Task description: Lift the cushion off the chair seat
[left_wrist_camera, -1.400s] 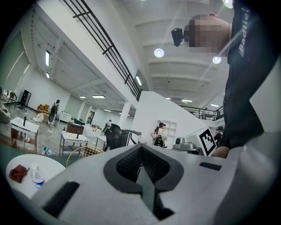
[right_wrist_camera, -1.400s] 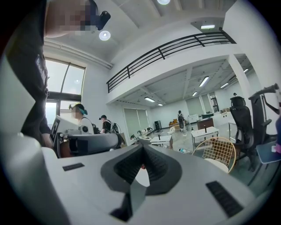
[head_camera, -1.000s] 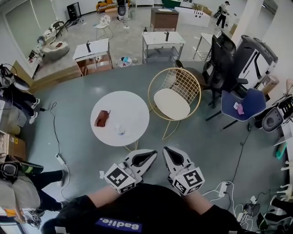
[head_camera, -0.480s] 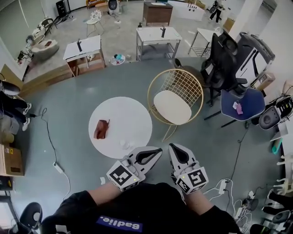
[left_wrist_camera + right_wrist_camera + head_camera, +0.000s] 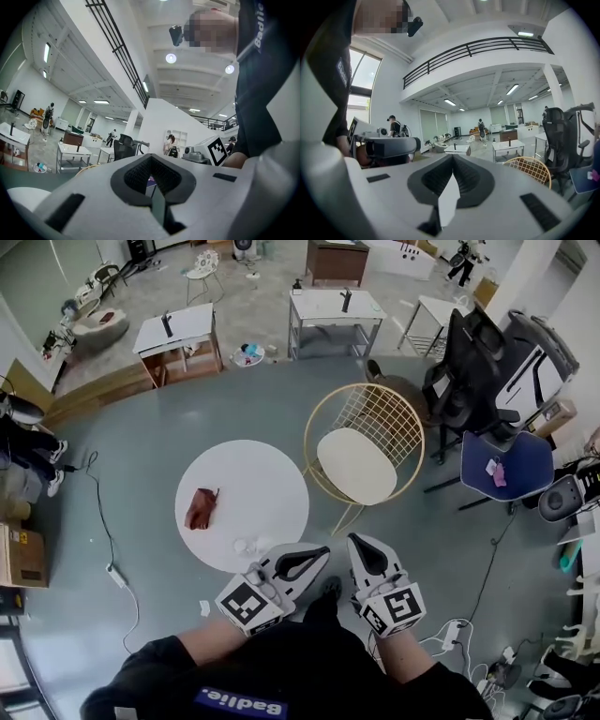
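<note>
A round cream cushion (image 5: 357, 465) lies on the seat of a gold wire chair (image 5: 394, 418), just right of centre in the head view. Both grippers hang low in that view, close to my body and well short of the chair. My left gripper (image 5: 317, 552) points toward the chair and its jaws are shut with nothing in them. Beside it, my right gripper (image 5: 360, 543) is also shut and empty. In the right gripper view the chair's wire back (image 5: 533, 168) shows past the closed right gripper (image 5: 450, 187). The left gripper (image 5: 152, 187) fills its own view.
A round white table (image 5: 253, 484) stands left of the chair, with a brown object (image 5: 200, 509) and a small clear item (image 5: 246, 546) on it. Black office chairs (image 5: 469, 362) and a blue seat (image 5: 511, 465) are to the right. Cables (image 5: 469, 615) trail on the grey floor.
The table and chair have drawn nearer to the grippers as I moved forward. Both grippers stay shut and side by side.
</note>
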`<action>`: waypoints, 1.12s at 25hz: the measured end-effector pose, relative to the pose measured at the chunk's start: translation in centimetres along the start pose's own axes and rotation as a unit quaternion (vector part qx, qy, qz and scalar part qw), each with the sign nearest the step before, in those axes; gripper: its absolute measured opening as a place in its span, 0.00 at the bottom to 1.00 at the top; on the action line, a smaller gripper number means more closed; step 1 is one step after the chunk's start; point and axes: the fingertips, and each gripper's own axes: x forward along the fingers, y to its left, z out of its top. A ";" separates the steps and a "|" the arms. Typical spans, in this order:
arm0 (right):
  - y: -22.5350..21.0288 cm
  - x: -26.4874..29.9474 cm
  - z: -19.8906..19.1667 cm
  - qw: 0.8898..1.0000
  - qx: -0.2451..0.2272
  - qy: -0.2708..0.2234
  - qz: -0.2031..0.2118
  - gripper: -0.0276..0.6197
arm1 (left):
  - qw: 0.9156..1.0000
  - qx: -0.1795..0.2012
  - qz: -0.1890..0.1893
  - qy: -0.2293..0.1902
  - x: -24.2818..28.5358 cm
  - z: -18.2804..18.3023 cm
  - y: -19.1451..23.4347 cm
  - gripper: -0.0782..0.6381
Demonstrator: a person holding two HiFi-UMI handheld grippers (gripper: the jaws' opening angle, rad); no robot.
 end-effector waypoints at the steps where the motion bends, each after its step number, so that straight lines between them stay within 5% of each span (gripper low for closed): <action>1: -0.7 0.1 -0.3 1.000 -0.001 0.003 0.006 0.09 | 1.000 0.000 0.008 0.006 0.5 -0.5 0.1 0.11; 12: -8.2 2.6 -4.1 0.998 -0.013 0.031 0.046 0.09 | 0.997 -0.026 0.072 0.009 6.4 -4.1 2.8 0.11; 23: -13.7 6.1 -8.8 0.999 -0.011 0.037 0.033 0.09 | 0.994 -0.016 0.113 0.002 8.7 -6.8 7.2 0.11; 28: -15.8 7.9 -12.4 0.998 -0.025 0.059 0.024 0.09 | 0.992 -0.041 0.117 0.008 9.7 -8.6 8.4 0.11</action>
